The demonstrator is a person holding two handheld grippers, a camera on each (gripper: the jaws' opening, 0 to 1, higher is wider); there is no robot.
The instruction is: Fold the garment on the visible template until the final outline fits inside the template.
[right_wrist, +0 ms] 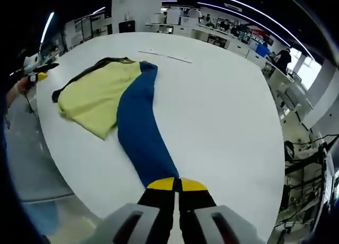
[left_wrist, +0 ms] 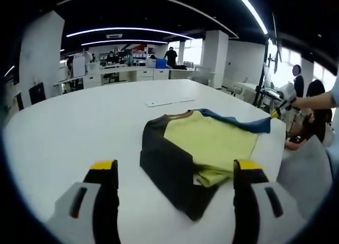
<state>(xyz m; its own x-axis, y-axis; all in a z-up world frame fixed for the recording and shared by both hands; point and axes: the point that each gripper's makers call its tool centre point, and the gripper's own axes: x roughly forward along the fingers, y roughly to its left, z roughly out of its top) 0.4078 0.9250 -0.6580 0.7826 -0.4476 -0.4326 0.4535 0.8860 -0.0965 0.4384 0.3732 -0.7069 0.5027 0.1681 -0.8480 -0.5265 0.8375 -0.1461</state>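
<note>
A garment lies on the white round table [left_wrist: 79, 122]: yellow body [left_wrist: 212, 141], black side [left_wrist: 169, 170], blue sleeve [left_wrist: 249, 125]. My left gripper [left_wrist: 175, 167] is open, its yellow-tipped jaws wide apart on either side of the garment's near black edge, holding nothing. In the right gripper view the blue sleeve [right_wrist: 139, 122] runs long and stretched from the yellow body [right_wrist: 95, 96] down to my right gripper [right_wrist: 177, 184], which is shut on the sleeve's end. That right gripper [left_wrist: 276, 113] appears past the table's edge, held by a person's arm.
A thin pale strip [left_wrist: 167, 102] lies on the table beyond the garment. A grey chair [left_wrist: 302, 175] stands by the table's right edge. Desks, pillars and people fill the office behind. The left gripper [right_wrist: 34, 72] shows at the table's edge.
</note>
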